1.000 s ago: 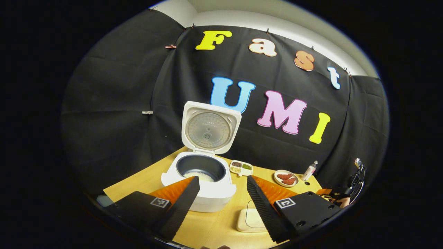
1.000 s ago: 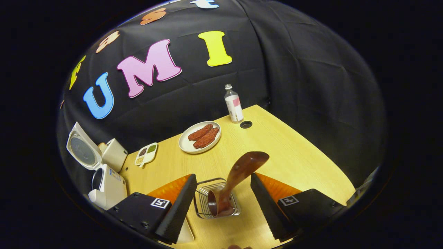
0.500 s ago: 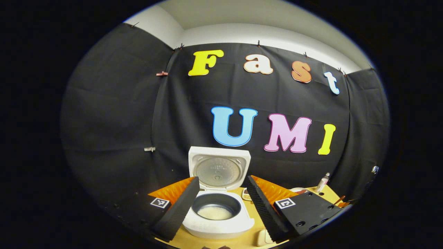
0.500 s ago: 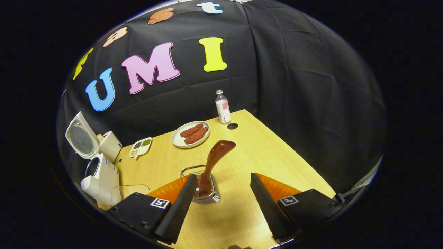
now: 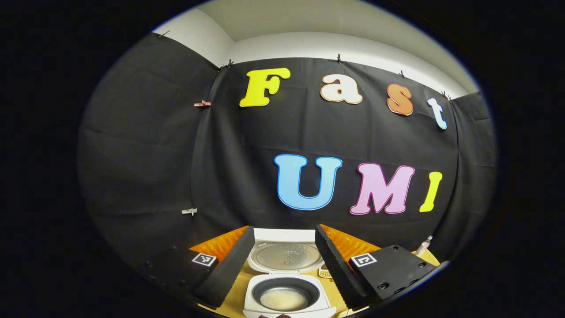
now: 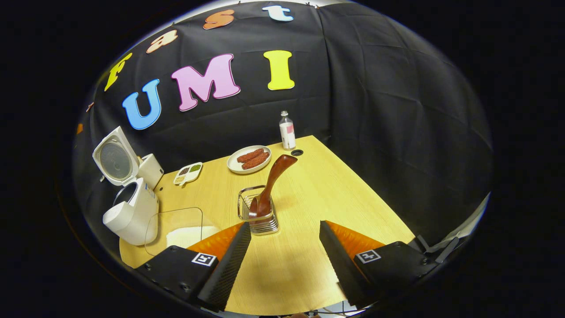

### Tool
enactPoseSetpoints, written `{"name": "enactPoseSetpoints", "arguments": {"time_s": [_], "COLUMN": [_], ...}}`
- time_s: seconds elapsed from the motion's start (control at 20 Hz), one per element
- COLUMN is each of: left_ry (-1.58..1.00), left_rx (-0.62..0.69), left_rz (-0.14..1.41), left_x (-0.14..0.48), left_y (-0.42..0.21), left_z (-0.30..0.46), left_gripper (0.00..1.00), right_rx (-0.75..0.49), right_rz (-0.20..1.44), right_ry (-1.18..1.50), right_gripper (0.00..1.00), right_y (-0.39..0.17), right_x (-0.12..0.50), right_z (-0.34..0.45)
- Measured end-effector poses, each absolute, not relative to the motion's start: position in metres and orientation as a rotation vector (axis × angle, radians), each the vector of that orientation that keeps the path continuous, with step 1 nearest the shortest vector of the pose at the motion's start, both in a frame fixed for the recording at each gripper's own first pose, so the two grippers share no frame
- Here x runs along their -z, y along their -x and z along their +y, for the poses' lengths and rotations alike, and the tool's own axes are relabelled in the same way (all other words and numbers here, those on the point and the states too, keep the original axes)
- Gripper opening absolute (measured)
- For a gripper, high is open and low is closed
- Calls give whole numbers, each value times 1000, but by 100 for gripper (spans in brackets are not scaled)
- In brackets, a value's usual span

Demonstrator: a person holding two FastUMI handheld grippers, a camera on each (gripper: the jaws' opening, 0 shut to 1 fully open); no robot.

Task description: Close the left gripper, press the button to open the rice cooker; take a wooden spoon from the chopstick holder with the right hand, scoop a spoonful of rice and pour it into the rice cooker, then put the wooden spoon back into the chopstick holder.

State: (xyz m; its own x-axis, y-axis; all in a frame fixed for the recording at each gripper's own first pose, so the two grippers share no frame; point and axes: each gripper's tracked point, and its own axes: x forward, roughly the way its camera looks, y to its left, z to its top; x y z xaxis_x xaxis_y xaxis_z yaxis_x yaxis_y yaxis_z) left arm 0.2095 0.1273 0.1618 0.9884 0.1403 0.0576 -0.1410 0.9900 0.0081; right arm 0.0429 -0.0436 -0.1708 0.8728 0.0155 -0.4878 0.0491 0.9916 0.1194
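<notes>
Left gripper (image 5: 284,265) has fingers spread wide, nothing between them. It is aimed high at the black cloth wall, with the table low in the left gripper view. Rice cooker (image 5: 287,291) sits just beyond and below the fingers, lid (image 5: 285,256) flipped up and standing open, dark inner pot (image 5: 286,293) with a pale layer of rice (image 5: 283,300) at the bottom. Small bottle (image 5: 423,246) peeks past the right finger at the table's far edge.

Right gripper (image 6: 284,260) also wide open, holding nothing, fingers apart over bare wooden table (image 6: 353,190). Wooden spoon (image 6: 271,183) stands in the wire chopstick holder (image 6: 258,216), bowl end down inside the rack, handle tilted up and toward the right. Holder is just beyond the left finger of this gripper, not touching it. In the right gripper view the rice cooker (image 6: 130,212) is far left with lid (image 6: 113,157) up. Clear container (image 6: 176,227) with white contents, probably the rice supply, sits beside the cooker, partly hidden by the gripper body, so contents are hard to confirm. Plate (image 6: 249,159) with reddish-brown pieces, a small divided dish (image 6: 188,172) and a bottle (image 6: 287,130) lie along the far side of the table, well apart from the holder
</notes>
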Motion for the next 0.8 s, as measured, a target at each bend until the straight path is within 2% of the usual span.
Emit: {"name": "enactPoseSetpoints", "arguments": {"time_s": [0.3, 0.6, 0.8], "left_ry": [-39, -33, -4], "left_rx": [-95, -95, -94], "left_rz": [3, 107, 178], "left_x": [-170, -123, -88], "left_y": [-285, -372, -407], "left_z": [144, 162, 168], "left_gripper": [95, 95, 95], "right_rx": [53, 51, -4], "right_rz": [541, 536, 560], "right_ry": [-130, -131, -136], "right_gripper": [99, 99, 99], "right_y": [-23, -28, -24], "right_x": [177, 169, 167], "right_z": [-38, -15, 6]}}
